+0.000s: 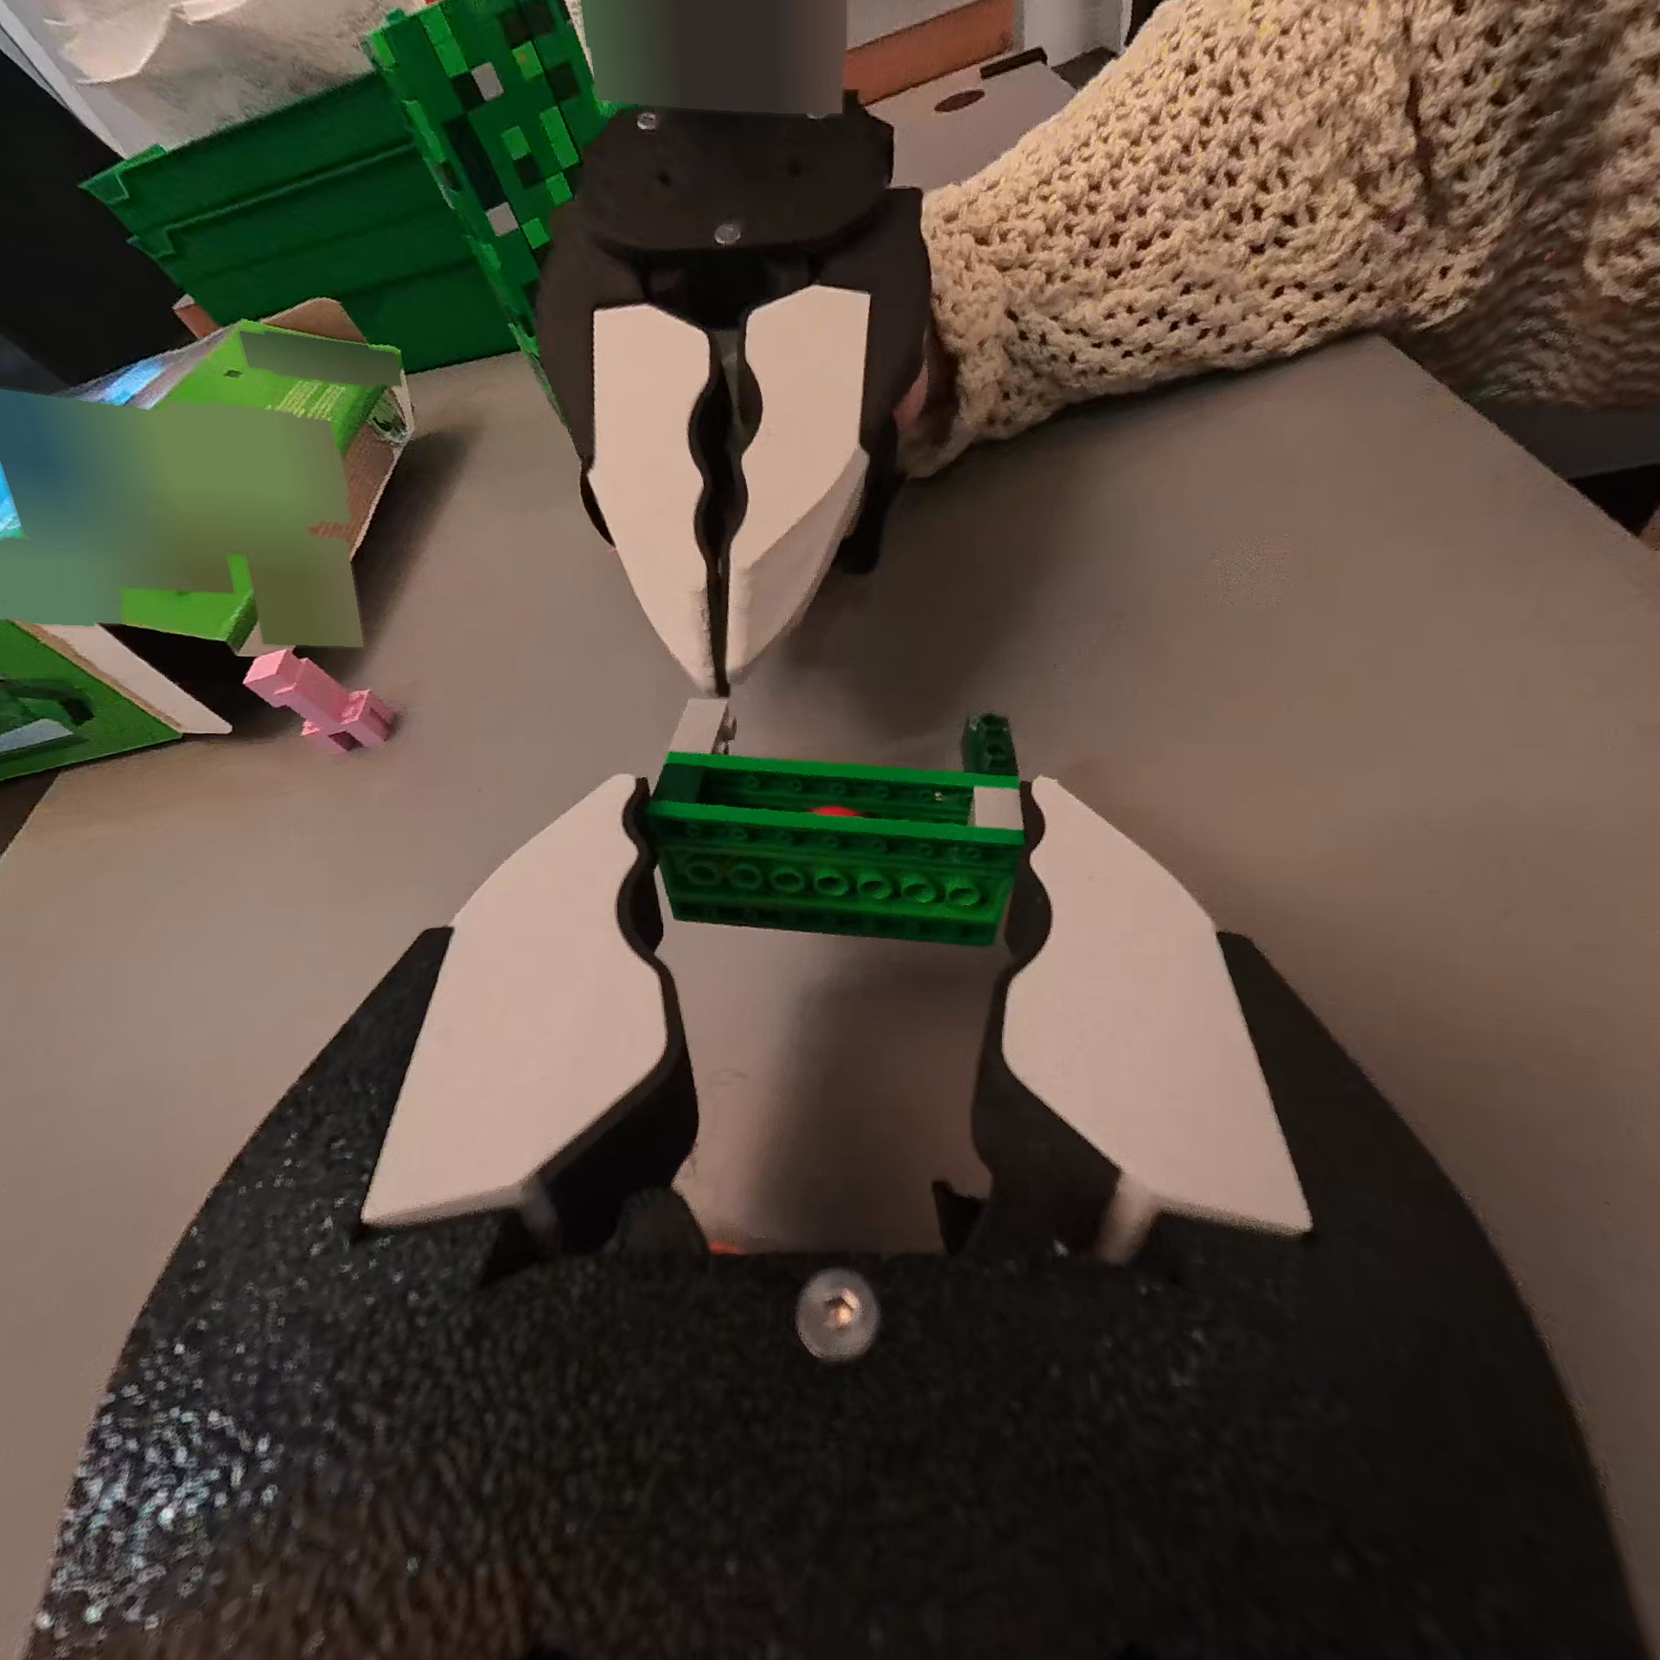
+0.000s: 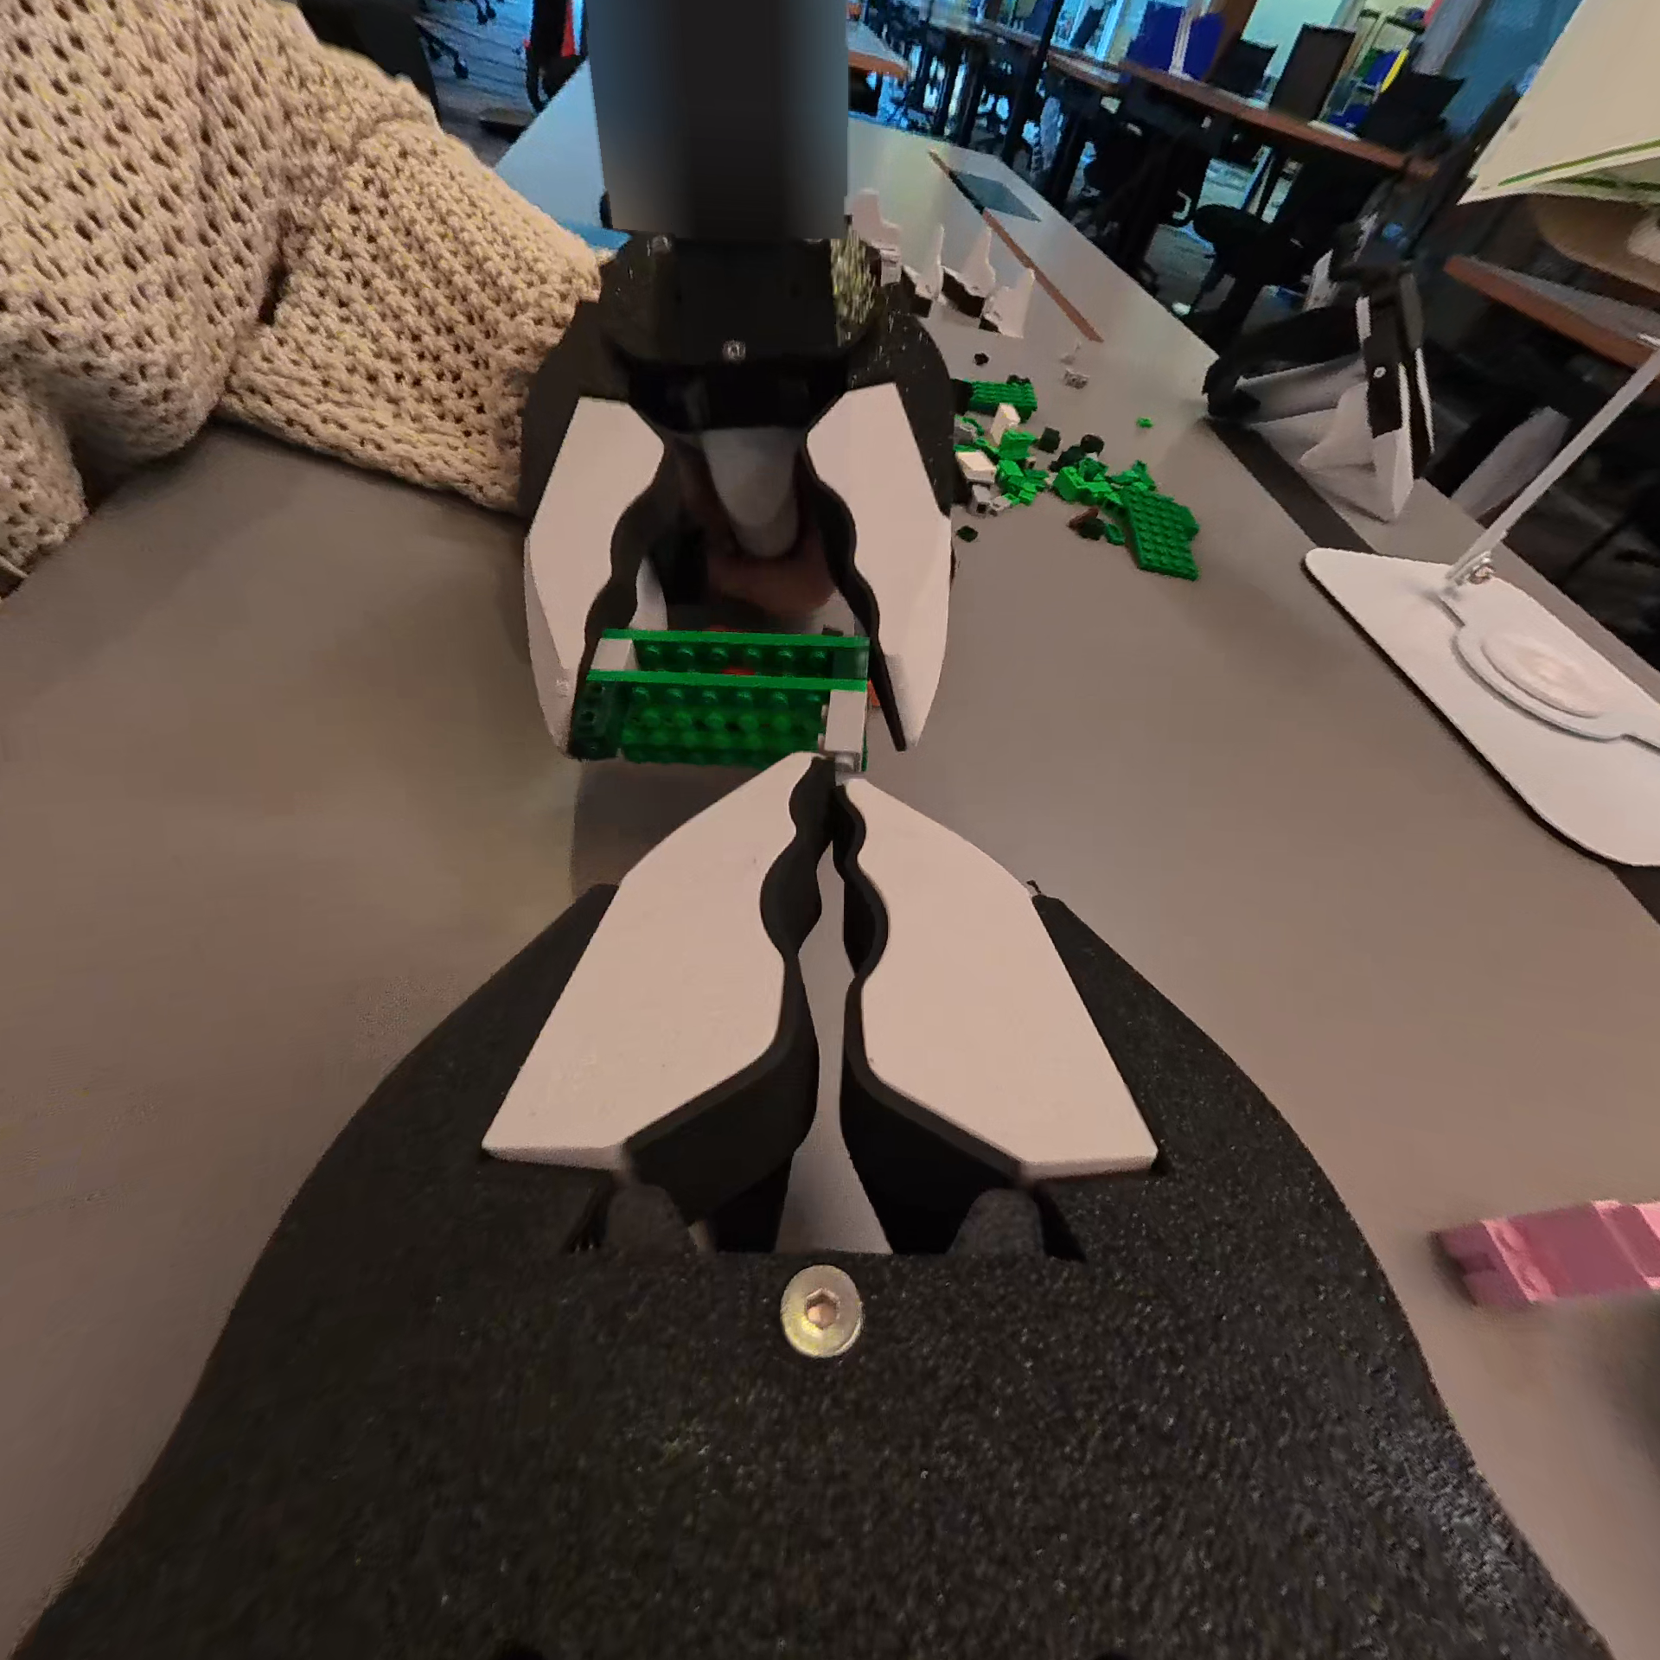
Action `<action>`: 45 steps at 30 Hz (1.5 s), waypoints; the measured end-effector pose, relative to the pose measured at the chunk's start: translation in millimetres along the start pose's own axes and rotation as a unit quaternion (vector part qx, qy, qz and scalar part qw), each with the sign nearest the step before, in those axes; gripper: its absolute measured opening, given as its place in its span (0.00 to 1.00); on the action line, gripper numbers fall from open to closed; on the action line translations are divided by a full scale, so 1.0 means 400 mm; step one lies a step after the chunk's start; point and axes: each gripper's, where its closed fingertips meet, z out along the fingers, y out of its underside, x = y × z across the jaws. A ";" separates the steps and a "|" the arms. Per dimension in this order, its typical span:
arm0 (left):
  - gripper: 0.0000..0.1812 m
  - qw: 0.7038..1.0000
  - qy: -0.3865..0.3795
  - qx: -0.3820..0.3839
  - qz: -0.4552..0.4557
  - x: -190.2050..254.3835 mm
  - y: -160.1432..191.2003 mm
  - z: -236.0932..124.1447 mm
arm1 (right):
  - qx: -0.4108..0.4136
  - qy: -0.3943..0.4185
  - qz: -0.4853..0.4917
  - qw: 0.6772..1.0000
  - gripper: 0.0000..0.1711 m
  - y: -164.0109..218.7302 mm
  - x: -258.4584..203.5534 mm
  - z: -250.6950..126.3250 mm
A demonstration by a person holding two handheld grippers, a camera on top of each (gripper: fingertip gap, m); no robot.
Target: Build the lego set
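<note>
The left claw [image 1: 831, 862] clamps the green lego assembly [image 1: 831, 853] endwise. The right claw [image 2: 831, 772], clenched at its 11 o'clock corner, presses a white brick [image 2: 844, 723]; next, seat it squarely.

A long grey table [image 2: 1123, 719] runs away from the camera into an open office. Behind it stand rows of brown-topped desks [image 2: 1258, 108] with dark office chairs [image 2: 1249, 233] and blue bins, under cool, bluish light, while the near tabletop looks warmer. A white flat lamp base [image 2: 1482, 665] with a slanted thin arm rests on the table's right edge. In the left wrist view, stacked green plastic bins [image 1: 296, 242] and an open cardboard box [image 1: 359, 431] sit at the table's far left.
</note>
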 end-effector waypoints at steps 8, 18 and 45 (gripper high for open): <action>0.42 1.000 -0.005 -0.011 -0.001 -0.005 0.007 0.008 | -0.026 0.048 0.016 0.998 0.00 0.021 0.041 -0.009; 0.42 1.000 -0.005 -0.024 0.008 -0.003 0.014 0.020 | -0.027 0.079 -0.011 0.996 0.00 -0.019 0.074 -0.056; 0.42 0.998 0.018 -0.024 0.051 0.035 0.002 0.061 | -0.277 -0.026 0.047 0.959 0.14 0.111 -0.437 -0.168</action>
